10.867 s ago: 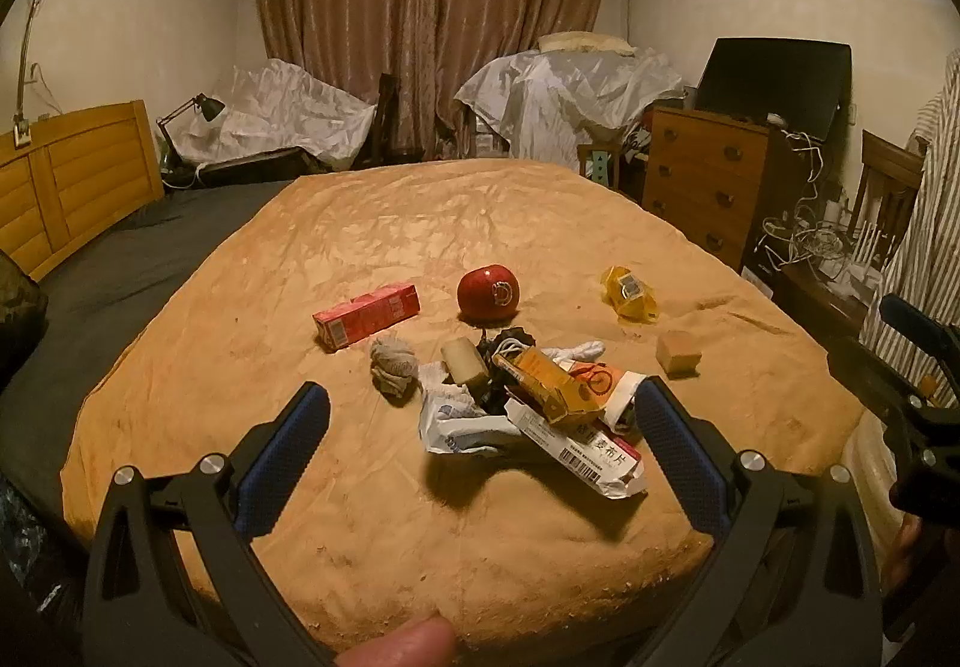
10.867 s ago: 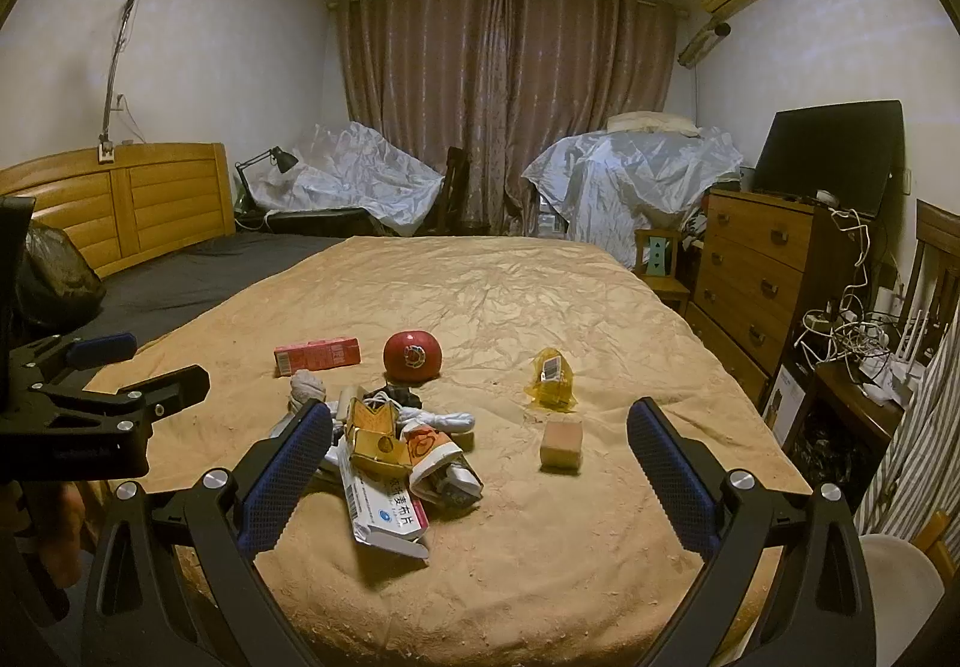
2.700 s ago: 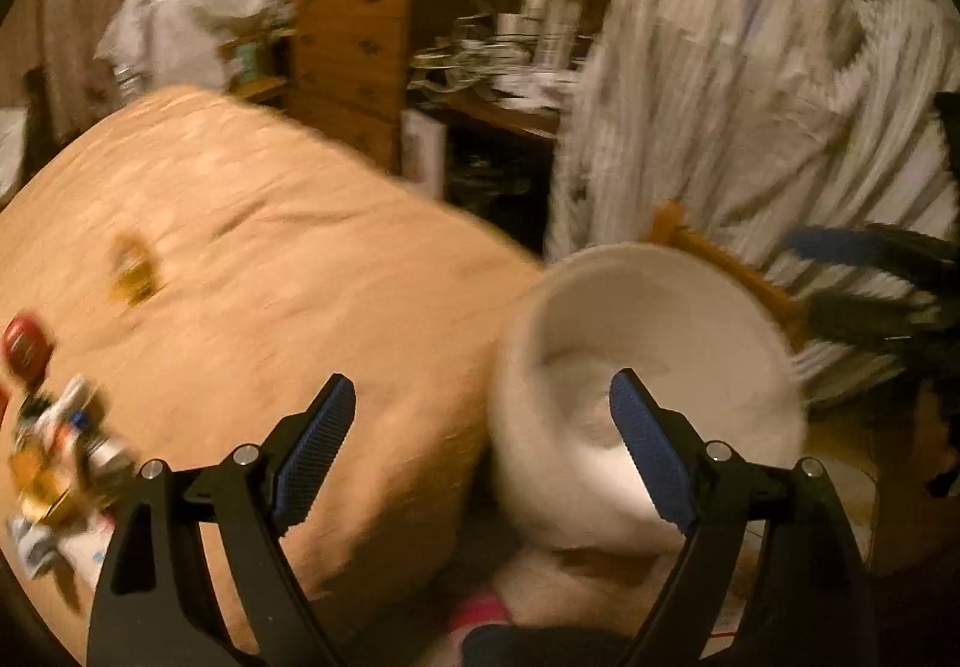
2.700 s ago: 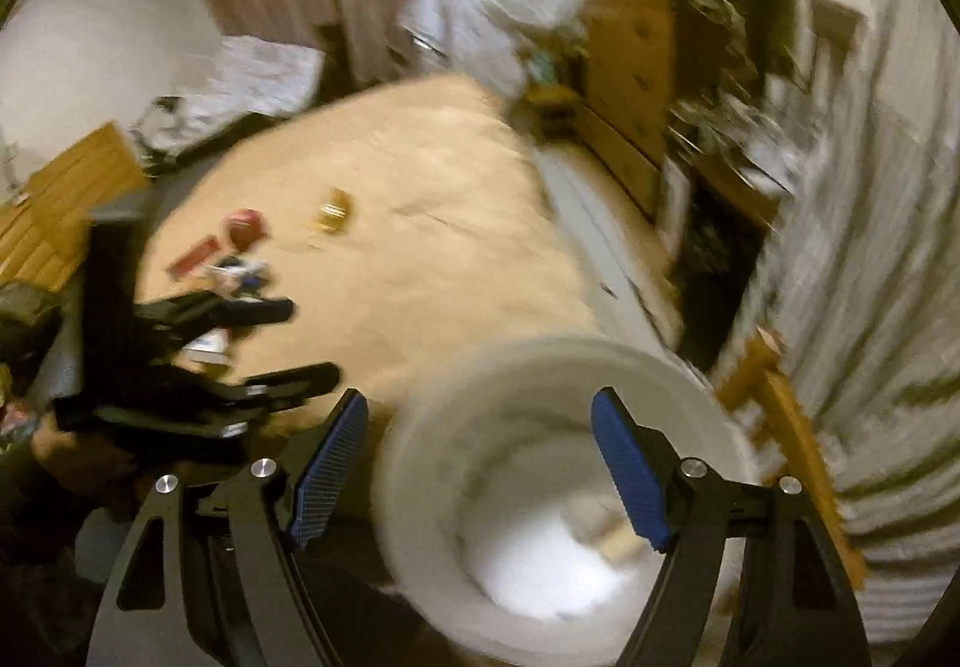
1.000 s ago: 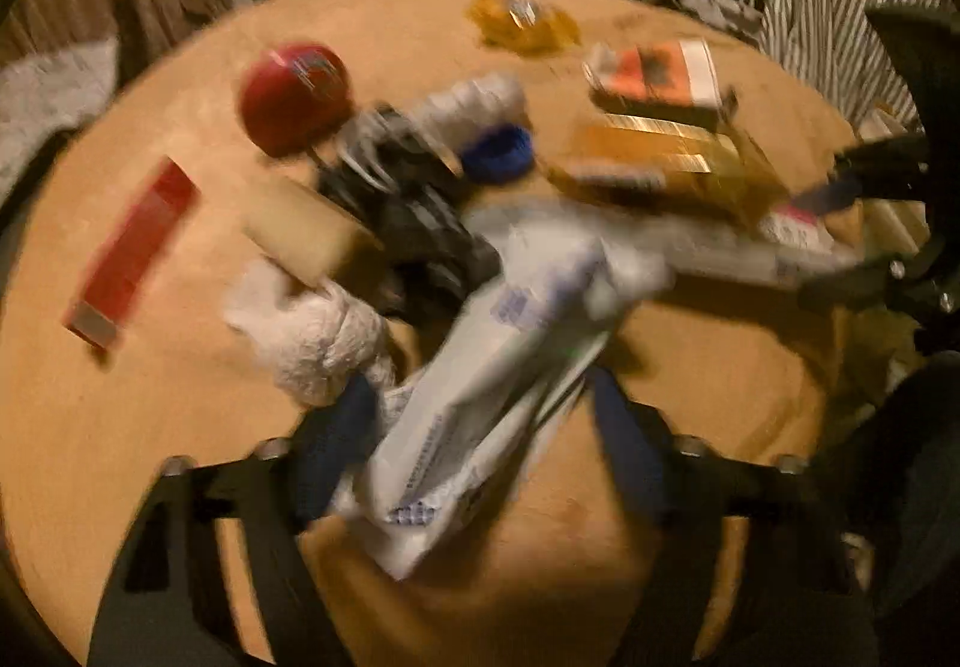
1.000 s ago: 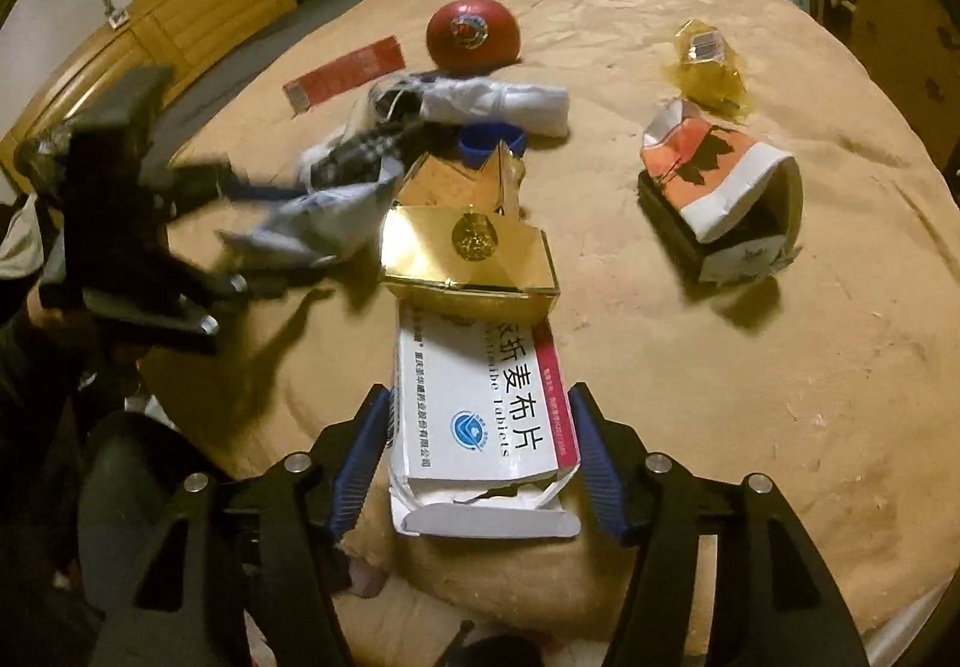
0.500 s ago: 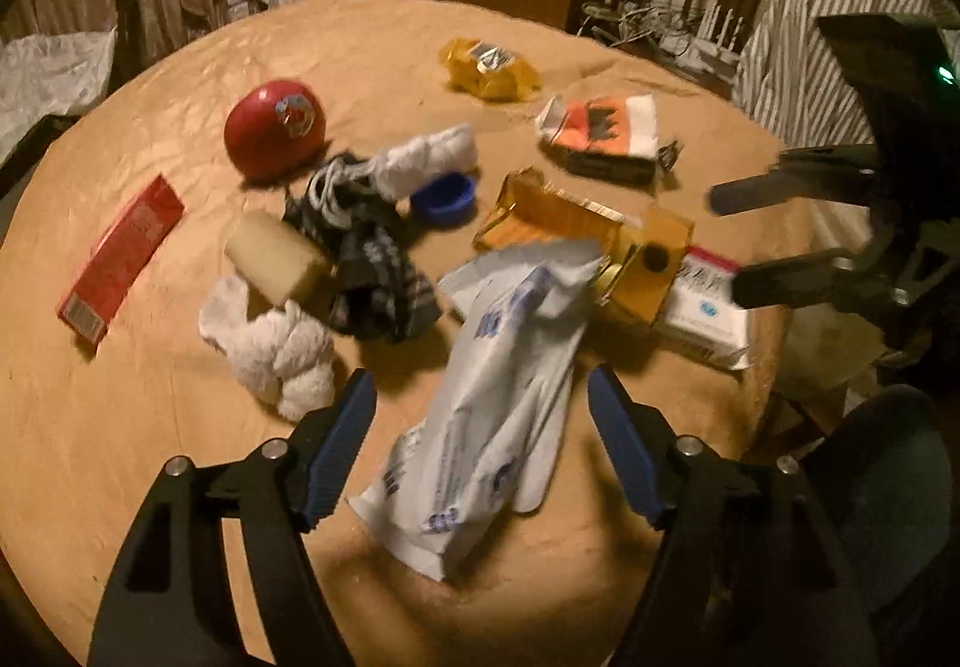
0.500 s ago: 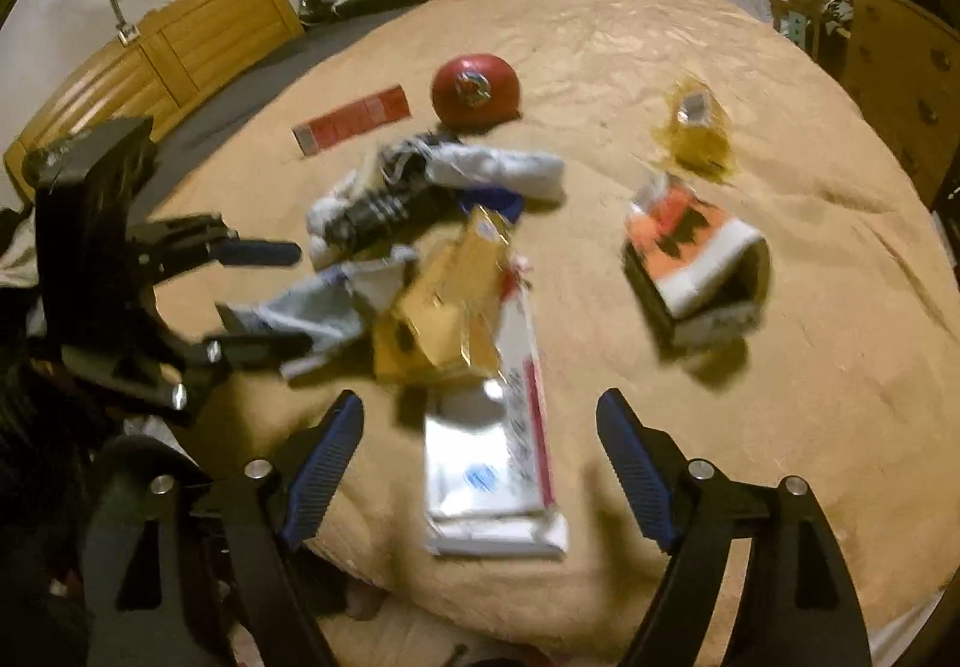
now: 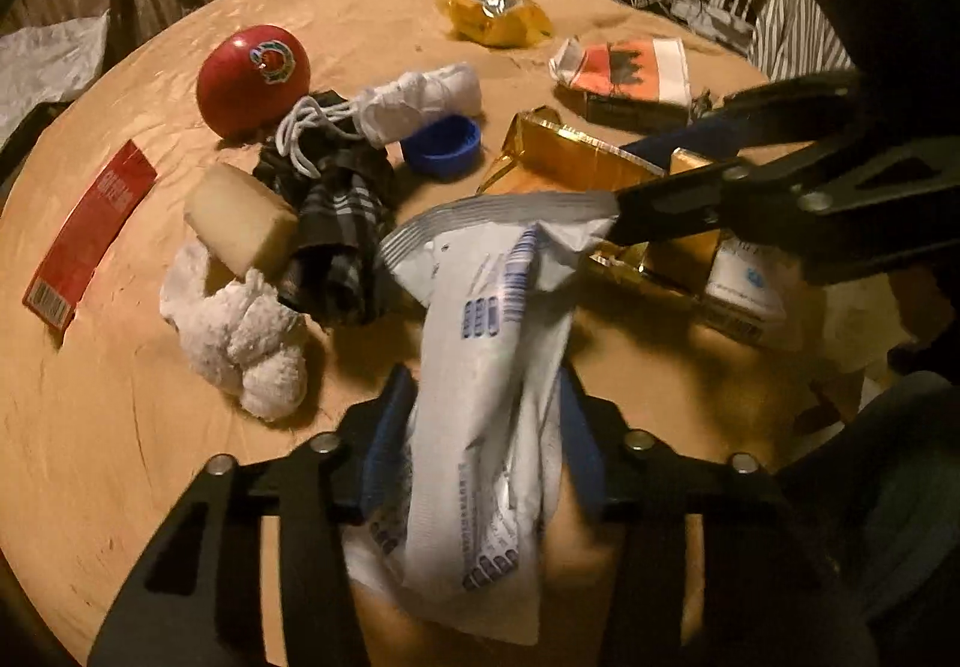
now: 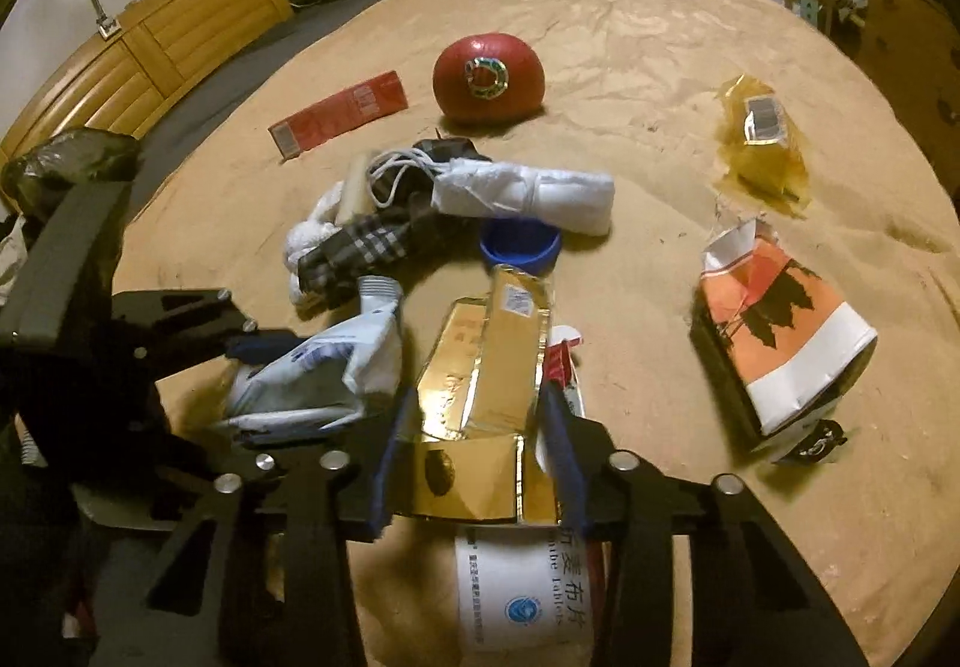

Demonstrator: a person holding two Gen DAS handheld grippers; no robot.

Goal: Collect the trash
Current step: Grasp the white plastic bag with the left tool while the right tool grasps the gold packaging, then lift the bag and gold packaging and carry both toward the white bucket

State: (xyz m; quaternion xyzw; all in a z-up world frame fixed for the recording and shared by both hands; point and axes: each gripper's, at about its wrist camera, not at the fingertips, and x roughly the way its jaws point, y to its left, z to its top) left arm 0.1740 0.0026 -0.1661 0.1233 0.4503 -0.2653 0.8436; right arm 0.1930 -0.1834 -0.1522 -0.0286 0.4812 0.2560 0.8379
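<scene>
Two grips are closing at once — your left gripper (image 9: 480, 427) has just been pinching the crumpled white-and-blue plastic pouch (image 9: 486, 367), long axis toward twelve o'clock. Your right gripper (image 10: 474, 445) has just been clamping the flattened gold foil carton (image 10: 480, 385) — likewise lengthwise.

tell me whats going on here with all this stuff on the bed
A person is clearing trash off the bed with two handheld grippers. The left gripper has just closed on a white plastic wrapper, and the right gripper has just closed on a gold box lying over a white tablet box. Still lying loose are a red ball, a blue cap, an orange carton and a yellow wrapper.
</scene>
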